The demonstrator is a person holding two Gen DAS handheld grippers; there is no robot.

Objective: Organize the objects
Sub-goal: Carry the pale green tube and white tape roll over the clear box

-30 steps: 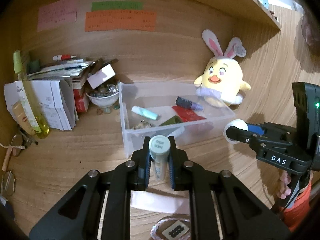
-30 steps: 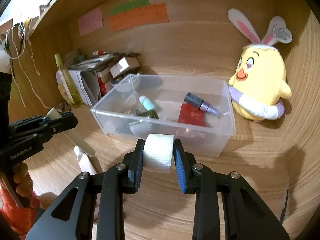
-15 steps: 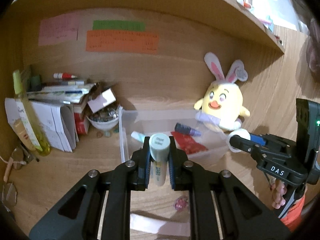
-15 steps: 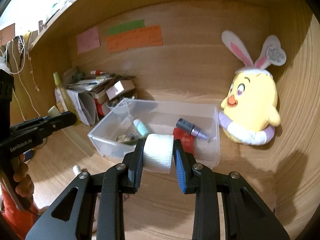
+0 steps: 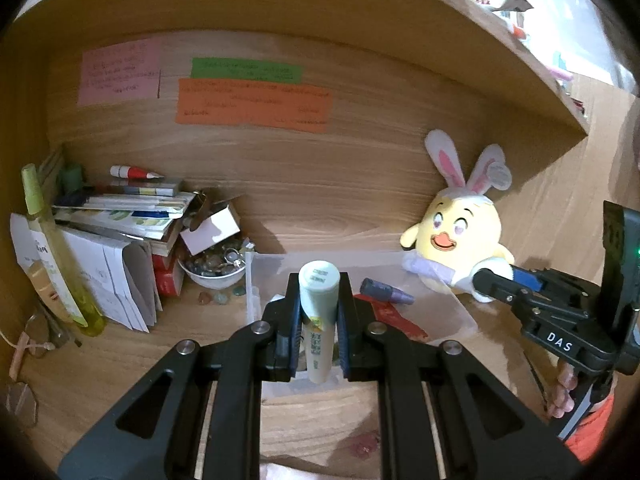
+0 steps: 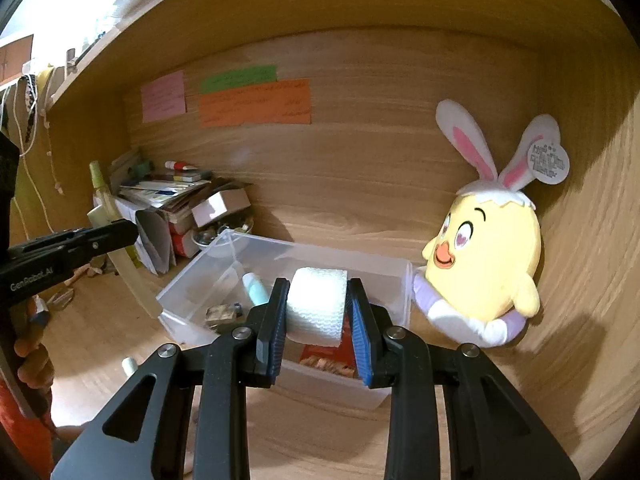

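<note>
left gripper [image 5: 319,322] clamped on pale green tube [image 5: 318,320] held above clear bin [image 6: 394,280], right gripper [image 6: 318,322] clamped on white roll [image 6: 317,306] over the bin's front, plush chick [image 6: 486,264] just right of bin

Writing on the pink note [image 5: 120,72], green note [image 5: 246,70] and orange note [image 5: 254,106] is too blurred to read. Tube [image 5: 318,320] hides part of the clear bin [image 5: 250,280]; the paper roll [image 6: 317,306] covers the bin's middle [image 6: 400,280]. Pink thing [image 5: 362,446] low on the worktop [image 5: 120,360]: can't identify it. Glasses [image 5: 20,400] cut off at the left edge.
</note>
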